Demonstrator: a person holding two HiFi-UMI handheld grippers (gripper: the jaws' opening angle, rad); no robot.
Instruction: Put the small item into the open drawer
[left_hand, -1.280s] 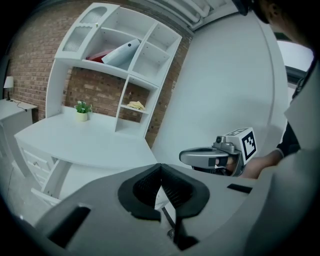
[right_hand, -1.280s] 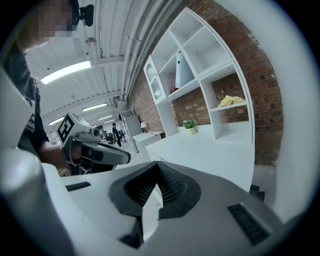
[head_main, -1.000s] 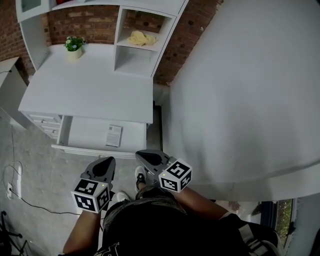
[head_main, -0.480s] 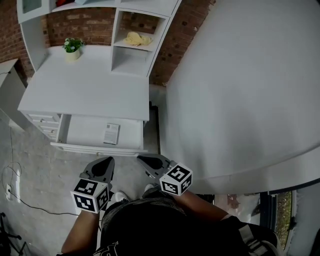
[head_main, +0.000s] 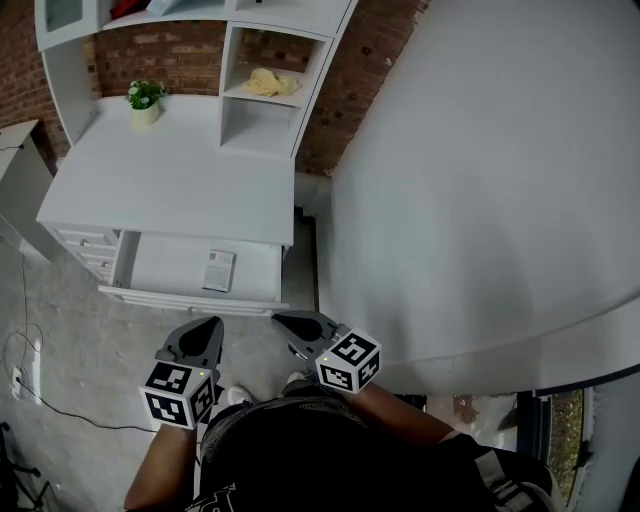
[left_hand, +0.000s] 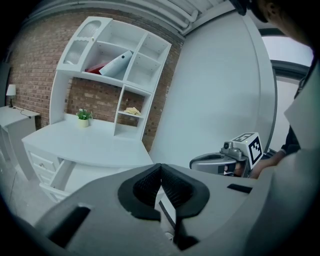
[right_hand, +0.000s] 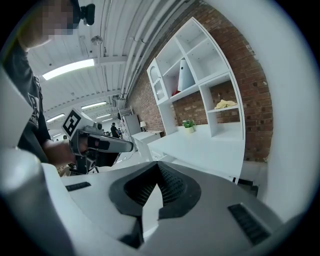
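Brick wall at the back, with a white table against it and a white shelf unit on top. Saw from the head view alone the inside of the open drawer, pulled out below the table's front edge, and the small item, flat and white, lying in it toward the right. Could not find that item in either gripper view, since the gripper bodies filled the lower half of both. Caught in the left gripper view what the head view cropped at its top edge: the upper shelves, with a tilted white cone-like thing and something red beside it. Took in from the right gripper view a ceiling with strip lights and a distant person. Met a potted plant on the table and a yellow cloth in a shelf niche in all three views. Held the left gripper and right gripper side by side, short of the drawer's front and well apart from the item. Had both sets of fingers clenched on nothing, ribbed pads pressed together. Lost the right side of the head view to a big curved white surface. Made out dark print on the item, too small to read, and only black-and-white square patterns on the marker cubes.
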